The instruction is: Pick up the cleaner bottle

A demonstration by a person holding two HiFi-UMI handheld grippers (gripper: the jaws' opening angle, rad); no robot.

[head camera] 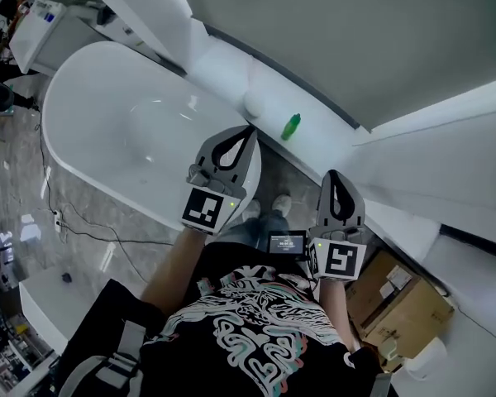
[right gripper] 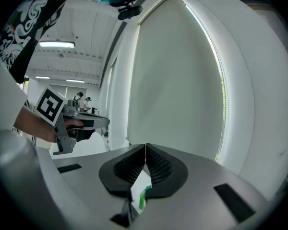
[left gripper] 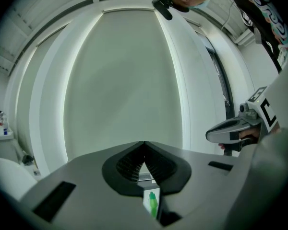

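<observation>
Jaws on the left gripper (left gripper: 144,143) are pressed together at the tips with nothing between them, and the jaws on the right gripper (right gripper: 145,145) are closed and empty in the same way. Through the small gap under each pair of jaws the green cleaner bottle (left gripper: 153,203) shows, apparently standing upright and well apart from both.

In the head view the bottle (head camera: 291,126) stands on the white ledge (head camera: 231,73) that runs along the wall past the end of the bathtub (head camera: 116,139). It is at about 1 o'clock from the left gripper (head camera: 248,132) and at about 11 o'clock from the right gripper (head camera: 331,175), with the left one nearer to it.

The main risk, as I judge it, is a reach made with the jaws closed like this. Closed tips would push the bottle rather than take it. It looks small and light, so a push could tip it over or slide it along the ledge. From there it might drop into the bathtub or into the dark gap beside it at 6 o'clock.

A second risk is both grippers heading for the same bottle, since they could knock each other or the bottle. Smooth plastic may also slip if the jaws close too high on the narrow top.
</observation>
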